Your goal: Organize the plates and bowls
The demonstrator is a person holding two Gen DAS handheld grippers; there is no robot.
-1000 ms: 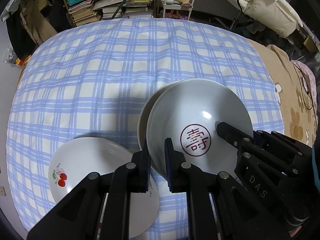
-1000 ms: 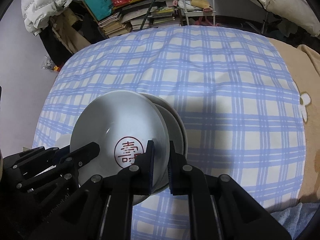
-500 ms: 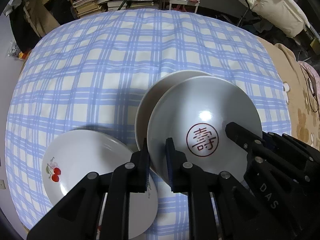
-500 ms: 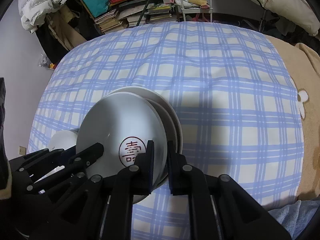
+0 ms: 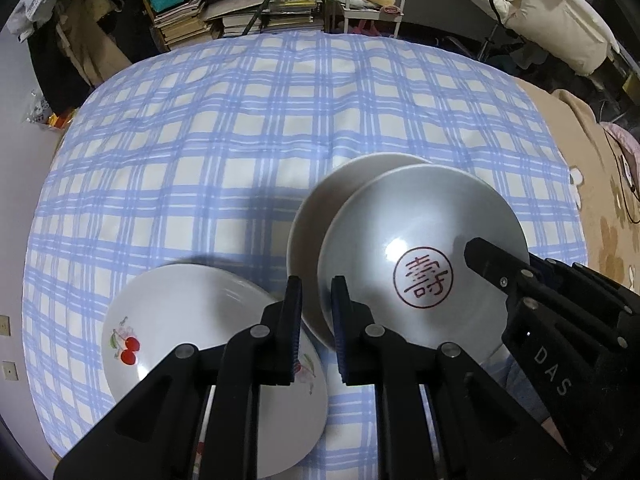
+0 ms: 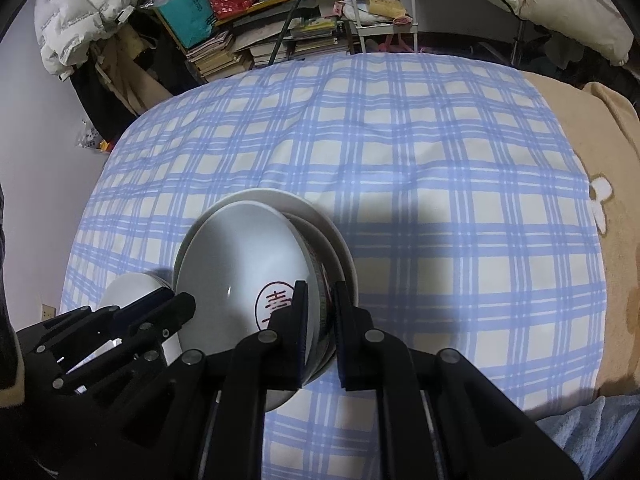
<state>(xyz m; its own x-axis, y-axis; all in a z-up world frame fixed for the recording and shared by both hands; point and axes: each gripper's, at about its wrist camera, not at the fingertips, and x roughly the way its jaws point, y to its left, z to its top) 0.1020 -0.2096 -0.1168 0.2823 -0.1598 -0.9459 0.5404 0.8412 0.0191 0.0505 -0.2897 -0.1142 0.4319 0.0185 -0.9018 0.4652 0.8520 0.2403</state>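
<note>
A white bowl with a red seal mark [image 5: 420,240] hangs tilted just above a white dish [image 5: 320,200] on the blue checked cloth. My left gripper [image 5: 316,312] is shut on the bowl's left rim. The right gripper [image 6: 320,320] is shut on the opposite rim, where the bowl's [image 6: 240,260] patterned outside shows. Each view shows the other gripper: the right gripper [image 5: 500,268] reaches in at the right, the left gripper [image 6: 176,308] at the lower left. The dish [image 6: 320,216] shows two rims under the bowl. A white plate with cherries [image 5: 180,320] lies left of it.
The blue checked cloth [image 5: 260,120] covers a soft, bed-like surface, bare beyond the dishes. A tan blanket [image 6: 592,152] borders it on the right. Stacked books and shelves [image 5: 248,12] stand past the far edge, and a wall runs along the left.
The held bowl has tipped and drawn slightly off the dish beneath, so more of that dish shows. Both grips are the same.
</note>
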